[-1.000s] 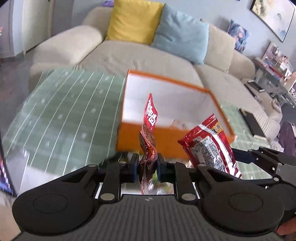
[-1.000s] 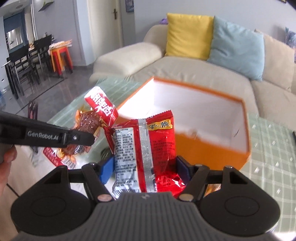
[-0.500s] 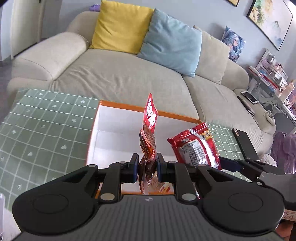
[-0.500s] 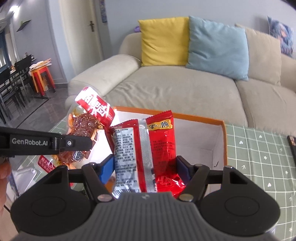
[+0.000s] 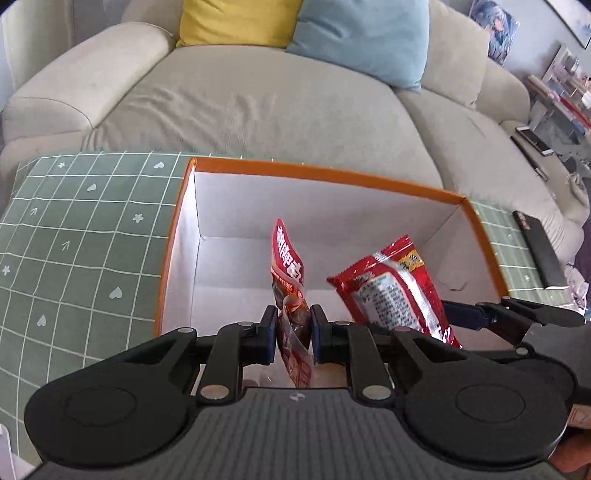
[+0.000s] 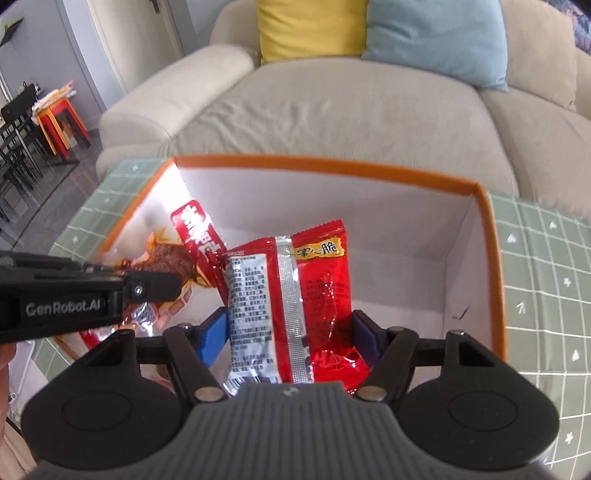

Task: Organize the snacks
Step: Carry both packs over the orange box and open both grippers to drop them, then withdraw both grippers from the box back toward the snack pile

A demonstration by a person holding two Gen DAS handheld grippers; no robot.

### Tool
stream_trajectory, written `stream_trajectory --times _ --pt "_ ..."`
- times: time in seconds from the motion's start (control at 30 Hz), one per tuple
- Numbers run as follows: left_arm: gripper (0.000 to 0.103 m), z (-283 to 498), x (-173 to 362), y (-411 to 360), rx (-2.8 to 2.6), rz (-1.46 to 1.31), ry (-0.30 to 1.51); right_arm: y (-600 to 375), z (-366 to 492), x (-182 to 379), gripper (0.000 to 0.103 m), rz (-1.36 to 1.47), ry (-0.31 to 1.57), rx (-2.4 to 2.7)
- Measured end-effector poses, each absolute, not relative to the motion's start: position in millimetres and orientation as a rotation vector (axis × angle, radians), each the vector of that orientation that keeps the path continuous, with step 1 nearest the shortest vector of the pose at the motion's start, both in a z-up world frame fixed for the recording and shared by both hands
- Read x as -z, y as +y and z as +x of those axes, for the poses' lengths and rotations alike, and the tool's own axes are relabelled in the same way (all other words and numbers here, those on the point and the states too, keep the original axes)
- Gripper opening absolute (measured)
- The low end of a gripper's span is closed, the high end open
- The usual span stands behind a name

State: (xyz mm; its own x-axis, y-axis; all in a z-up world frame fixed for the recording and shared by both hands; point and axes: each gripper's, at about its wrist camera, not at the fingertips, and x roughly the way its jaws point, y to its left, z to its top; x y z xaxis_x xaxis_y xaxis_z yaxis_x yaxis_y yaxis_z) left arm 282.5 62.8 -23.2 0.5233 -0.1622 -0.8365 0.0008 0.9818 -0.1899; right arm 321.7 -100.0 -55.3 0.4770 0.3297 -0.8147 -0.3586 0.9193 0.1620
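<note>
Snacks point(image 5: 391, 291) over orange box point(image 5: 325, 175); green tablecloth point(image 5: 74, 236), beige sofa point(image 5: 258, 99).

Beige fabric sofa point(image 5: 258, 107) ahead; yellow cushion point(image 5: 236, 20) and light-blue cushion point(image 5: 362, 37) against its backrest; green grid-patterned tablecloth point(image 5: 74, 240) below.

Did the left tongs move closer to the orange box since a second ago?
Yes. The left tongs, shut on the narrow red snack packet, moved forward over the orange box; the packet now hangs inside its white walls.
</note>
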Motion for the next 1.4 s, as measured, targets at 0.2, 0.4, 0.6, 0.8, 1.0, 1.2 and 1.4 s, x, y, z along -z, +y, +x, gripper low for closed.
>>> stream_trajectory --times 0.2,0.4,0.6,0.8,1.0,1.2,1.4 --pt "0.019 292.4 36.8 55.9 0.107 -0.107 1.055 -91.5 334.9 76.6 0.068 -0.025 1.056 -0.432" --pt "0.019 300.4 52.3 58.0 0.074 -0.074 1.1 -85.3 340.3 83.7 0.068 -0.051 1.064 -0.433" --pt "0.02 301.8 56.5 57.9 0.042 -0.054 1.124 -76.6 336.1 82.4 0.069 -0.097 1.065 -0.44" --pt "0.024 300.8 53.8 55.7 0.039 -0.025 1.108 -74.9 333.5 83.7 0.071 -0.105 1.06 -0.431" --pt "0.035 292.6 48.6 57.9 0.041 -0.049 1.068 -74.2 326.8 75.3 0.084 -0.142 1.019 -0.425" --pt "0.06 270.1 21.4 58.9 0.031 -0.06 0.967 -84.2 316.6 55.4 0.09 -0.151 0.977 -0.406" --pt "0.06 237.4 -6.7 61.3 0.007 -0.092 0.865 -95.6 286.7 30.2 0.09 -0.163 0.871 -0.387"
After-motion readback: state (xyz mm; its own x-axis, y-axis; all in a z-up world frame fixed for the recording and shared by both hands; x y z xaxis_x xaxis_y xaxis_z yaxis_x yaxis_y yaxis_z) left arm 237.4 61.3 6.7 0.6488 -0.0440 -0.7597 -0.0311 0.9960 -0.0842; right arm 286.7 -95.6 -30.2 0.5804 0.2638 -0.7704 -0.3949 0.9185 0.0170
